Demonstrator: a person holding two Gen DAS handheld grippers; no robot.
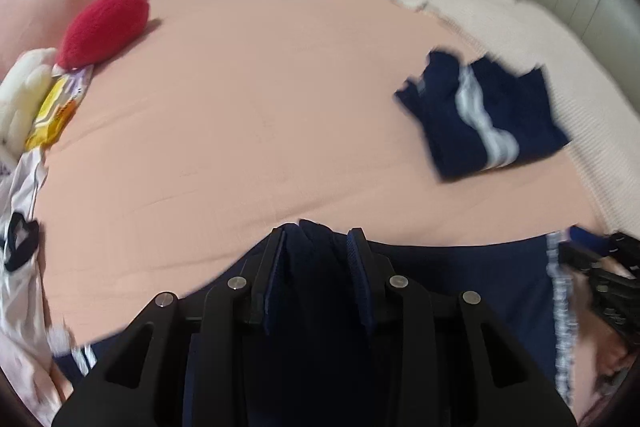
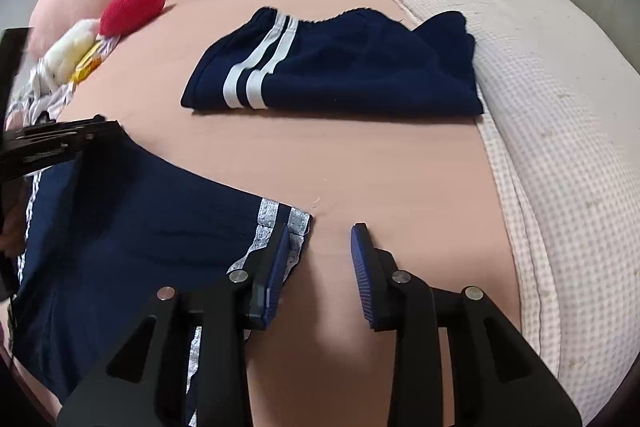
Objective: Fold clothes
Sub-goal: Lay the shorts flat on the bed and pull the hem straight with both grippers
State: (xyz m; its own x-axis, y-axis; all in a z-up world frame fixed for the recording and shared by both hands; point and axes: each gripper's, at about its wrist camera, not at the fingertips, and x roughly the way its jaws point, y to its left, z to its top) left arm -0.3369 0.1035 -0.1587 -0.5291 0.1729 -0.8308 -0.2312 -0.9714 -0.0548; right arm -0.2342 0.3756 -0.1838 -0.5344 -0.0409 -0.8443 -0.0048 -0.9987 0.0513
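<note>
Left wrist view, blurred – left gripper [image 1: 318, 235] jaws clamped on navy shorts [image 2: 132, 227]; right gripper [image 2: 320, 239] jaws apart, empty.

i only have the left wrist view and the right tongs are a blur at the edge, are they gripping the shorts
Observer: No. The right tongs stand open with only bare sheet between the pads. One pad sits against the striped hem corner of the navy shorts.
Operator: ok, and the folded shorts further out are smeared for me, are they fully on the sheet
Observer: Not quite. They lie flat, but their right side overlaps the edge of the cream checked blanket.
</note>
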